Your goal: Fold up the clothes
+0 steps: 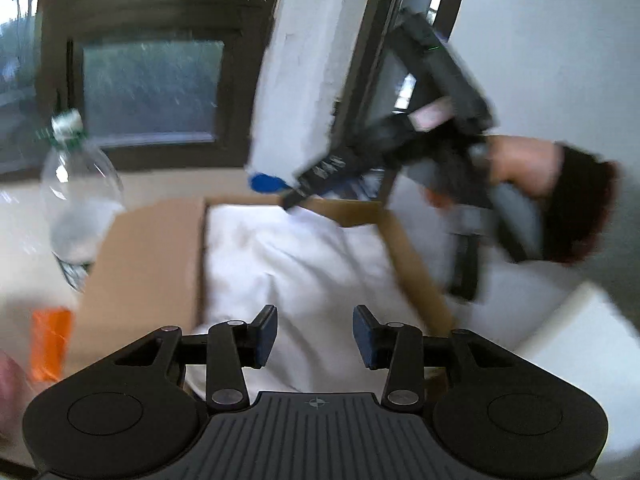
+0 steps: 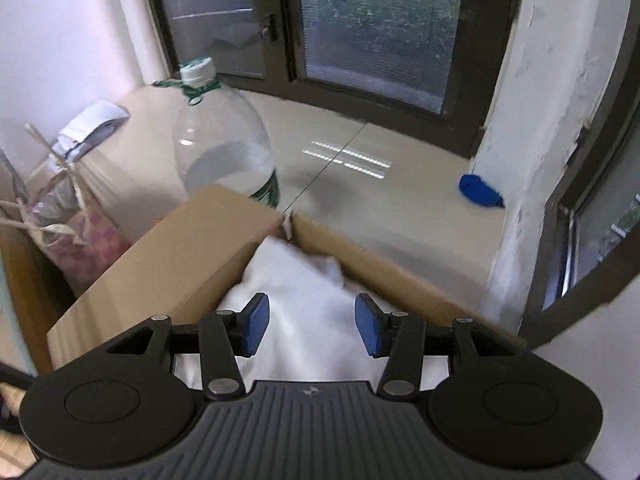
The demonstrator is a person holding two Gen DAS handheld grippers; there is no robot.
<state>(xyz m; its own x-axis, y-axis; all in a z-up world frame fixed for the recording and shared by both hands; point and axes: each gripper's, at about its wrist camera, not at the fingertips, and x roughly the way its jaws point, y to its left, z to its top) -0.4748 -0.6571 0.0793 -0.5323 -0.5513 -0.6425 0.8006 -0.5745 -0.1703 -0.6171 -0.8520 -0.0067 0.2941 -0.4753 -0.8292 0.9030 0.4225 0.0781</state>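
- Left gripper [image 1: 314, 334]: blue-padded jaws stand wide apart, nothing between them; it hovers over the near part of the white cloth, not visibly touching it.
- Right gripper [image 2: 312, 330]: jaws likewise spread wide and empty, poised above the same cloth near the box's near edge. In the left wrist view this tool shows at the far right corner of the box, held in a person's hand [image 1: 516, 168]; that view is motion-blurred.
- Task's thing: soft white crumpled fabric garment [image 1: 296, 264] lies bunched inside the open brown cardboard box [image 1: 148, 264], filling it wall to wall, with creases and a raised ridge across the middle. No tidy fold is visible; the scene would fit cloth waiting to be lifted out or cloth just laid in.
- Handling (judgement): light, limp, no stiffness; it will drape and sag from any single pinch, and thin layers may slip or come up doubled. Not fragile. White on white hides hems; I cannot make out collar, sleeve or edge.
- Where to hold (judgement): pinch a raised crease or a free edge near the box wall, one gripper at each of two separated points, so the cloth hangs spread rather than bunched. The box walls crowd the jaws at the corners.
- Surround: clear plastic water bottle with white cap [image 2: 224, 140] stands just beyond the box's far left flap; small blue object [image 2: 480, 191] lies on the pale sill by the white pillar, well apart.
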